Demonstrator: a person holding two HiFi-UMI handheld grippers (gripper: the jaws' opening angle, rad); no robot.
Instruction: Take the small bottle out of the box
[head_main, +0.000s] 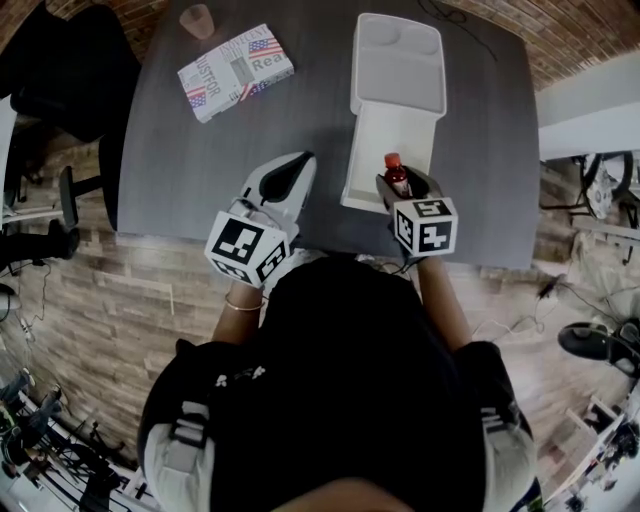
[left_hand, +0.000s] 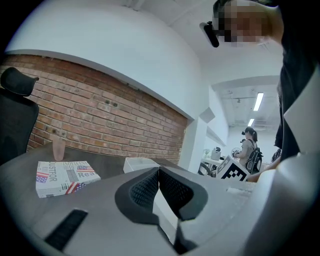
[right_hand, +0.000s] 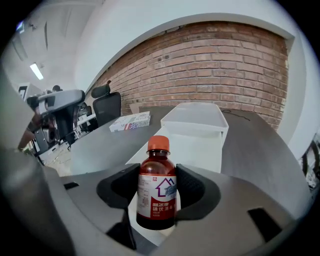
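R gripper (head_main: 403, 186) is clamped on the bottle (right_hand: 157, 182), upright, box (head_main: 398, 135) at its 12 o'clock. L gripper (left_hand: 159, 187) jaws pressed together, nothing btwn.

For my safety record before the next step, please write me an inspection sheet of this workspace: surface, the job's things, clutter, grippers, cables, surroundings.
Surface: dark grey table, nothing spilled seen.
Job's things: white box open, its lid lying behind it, nothing seen inside; small brown bottle with orange cap, upright, over the box's near end.
Clutter: newspaper-print box and pinkish cup at the table's far left, apart from the white box.
Grippers: right gripper shut on the bottle's sides; left gripper shut, empty, left of the white box.
Cables: one dark cable on the table beyond the lid.
Surroundings: brick wall, black office chair, a person standing far off.
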